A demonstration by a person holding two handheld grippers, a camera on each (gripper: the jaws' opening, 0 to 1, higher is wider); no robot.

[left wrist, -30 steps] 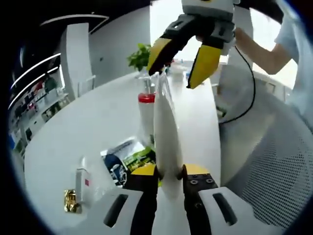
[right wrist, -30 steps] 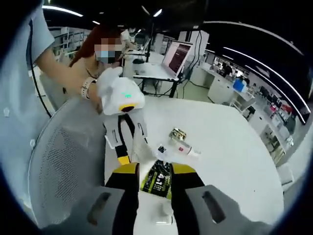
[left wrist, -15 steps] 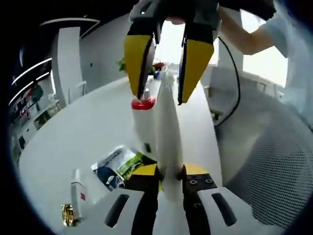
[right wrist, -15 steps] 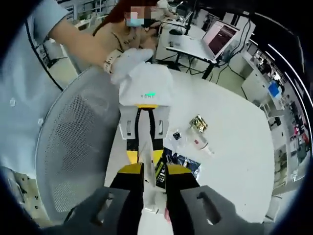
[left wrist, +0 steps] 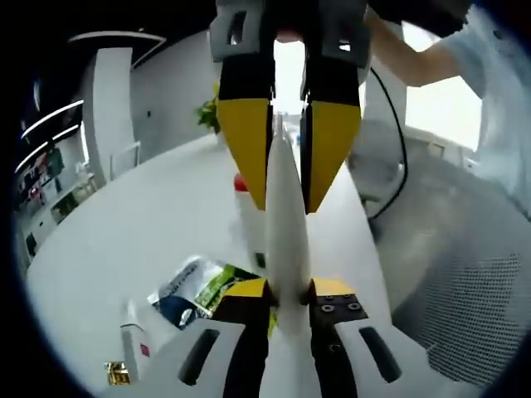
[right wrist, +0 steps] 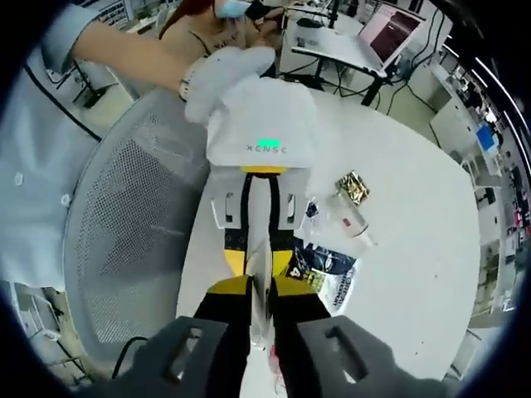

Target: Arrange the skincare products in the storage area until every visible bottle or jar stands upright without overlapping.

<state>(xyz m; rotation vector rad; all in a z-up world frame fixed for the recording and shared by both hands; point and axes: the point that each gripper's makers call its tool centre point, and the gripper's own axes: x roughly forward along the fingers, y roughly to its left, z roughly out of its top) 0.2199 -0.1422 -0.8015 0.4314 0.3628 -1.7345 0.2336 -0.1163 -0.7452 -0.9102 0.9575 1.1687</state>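
A long white tube stands between both grippers. My left gripper is shut on its lower end, and the right gripper comes down from above with its yellow fingers pressed to the tube's upper part. In the right gripper view the same tube runs from my right gripper up into the left gripper, held by a gloved hand. Behind the tube stands a white bottle with a red cap. A small tube with a red label lies on the white table.
Flat printed sachets lie on the table beside the tube, also seen as sachets. A gold packet and the small tube lie further off. A grey mesh chair stands against the table edge. A person's arm reaches in.
The right gripper has come down over the top of the white tube and its fingers have drawn in against it. The left gripper has kept its hold on the tube.
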